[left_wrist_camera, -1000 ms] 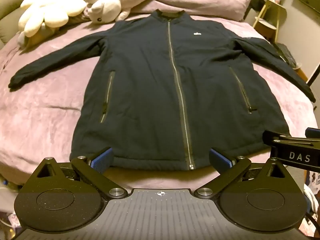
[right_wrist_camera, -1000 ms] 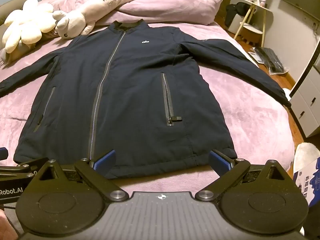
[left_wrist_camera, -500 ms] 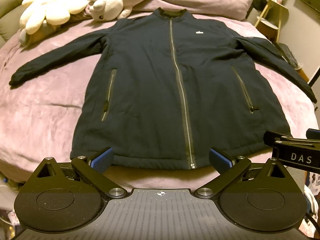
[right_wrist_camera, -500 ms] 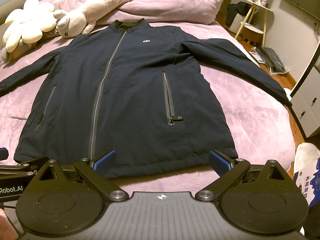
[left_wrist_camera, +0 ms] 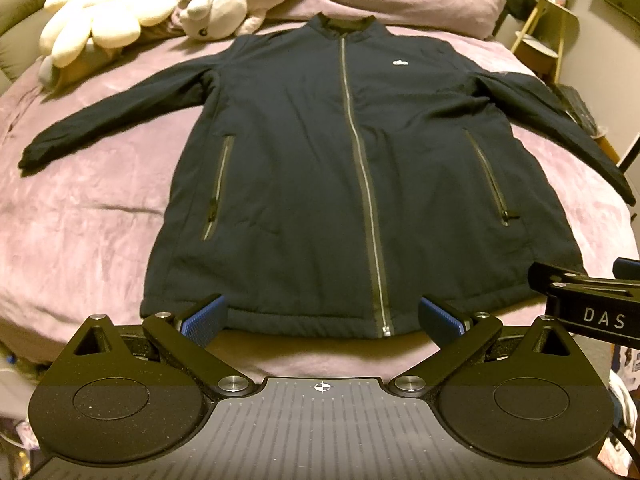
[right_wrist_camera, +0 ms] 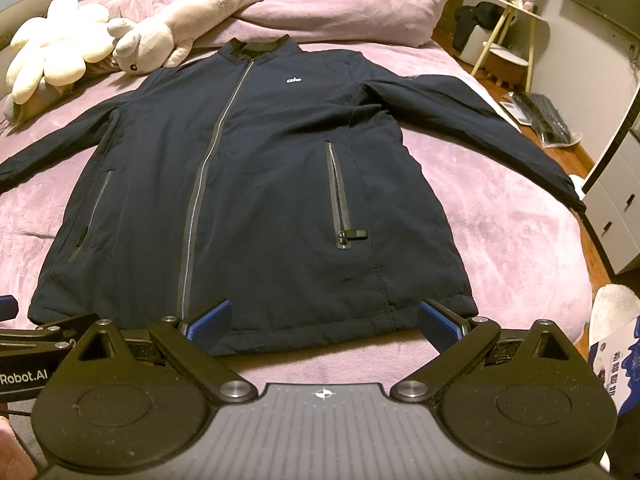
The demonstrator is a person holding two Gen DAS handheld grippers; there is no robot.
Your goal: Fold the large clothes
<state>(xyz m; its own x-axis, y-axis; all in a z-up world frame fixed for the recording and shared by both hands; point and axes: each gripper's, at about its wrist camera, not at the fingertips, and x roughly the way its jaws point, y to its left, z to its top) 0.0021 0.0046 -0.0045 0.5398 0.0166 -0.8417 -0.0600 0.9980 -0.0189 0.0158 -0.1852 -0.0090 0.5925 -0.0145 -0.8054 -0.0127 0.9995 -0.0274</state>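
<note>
So there's a dark navy jacket (left_wrist_camera: 320,168) spread flat, front side up, across a bed with a mauve plush cover (left_wrist_camera: 80,232), zipped all the way from hem to collar, with the collar pointing at the far end and the hem along the near edge. Both sleeves are stretched out to the sides, one reaching toward the left edge of the bed and the other running off toward the right edge, where its cuff sits pretty much at the mattress corner. There's a small white logo (right_wrist_camera: 295,79) on the chest and a slanted zip pocket on each side; the zipper pull on the pocket (right_wrist_camera: 352,234) in the right wrist view is flopped sideways. The left gripper (left_wrist_camera: 320,318) hangs just off the near hem, its blue-padded fingers (left_wrist_camera: 204,318) spread wide with nothing between them, roughly straddling the bottom of the main zipper. The right gripper (right_wrist_camera: 324,320) is right next to it, also splayed wide and empty, lined up with the right half of the hem, pads apart from the fabric as far as I can tell. Up at the head of the bed there's a cream flower-shaped plush (left_wrist_camera: 104,12), a long pale animal plush (right_wrist_camera: 168,40) and a mauve pillow (right_wrist_camera: 352,12). A little yellow-legged side table (right_wrist_camera: 512,40) stands off to the right by the wall.
</note>
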